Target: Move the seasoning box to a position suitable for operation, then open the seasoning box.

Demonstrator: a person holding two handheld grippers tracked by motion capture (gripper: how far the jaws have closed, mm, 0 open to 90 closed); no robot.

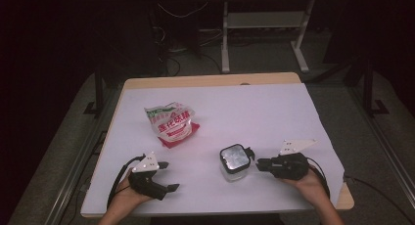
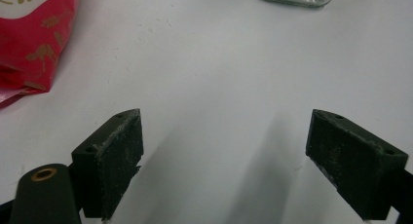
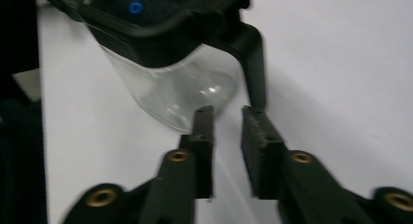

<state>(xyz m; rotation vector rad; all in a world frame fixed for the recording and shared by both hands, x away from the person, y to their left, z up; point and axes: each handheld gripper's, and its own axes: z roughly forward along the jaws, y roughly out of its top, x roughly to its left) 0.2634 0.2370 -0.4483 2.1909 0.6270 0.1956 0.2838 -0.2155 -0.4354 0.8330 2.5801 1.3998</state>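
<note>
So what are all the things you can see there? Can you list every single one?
Snack bag: one, red and white with green at the top, lying left of the middle of the table.
Jar: one, clear glass with a black lid and a flap sticking out, near the front, right of the middle.
Table: one, white sheet over a wooden top.
Desk frame: one, pale grey, on the floor behind the table.
Left gripper: one, black, jaws wide open, front left.
Right gripper: one, black, jaws slightly apart by the jar's flap.
</note>
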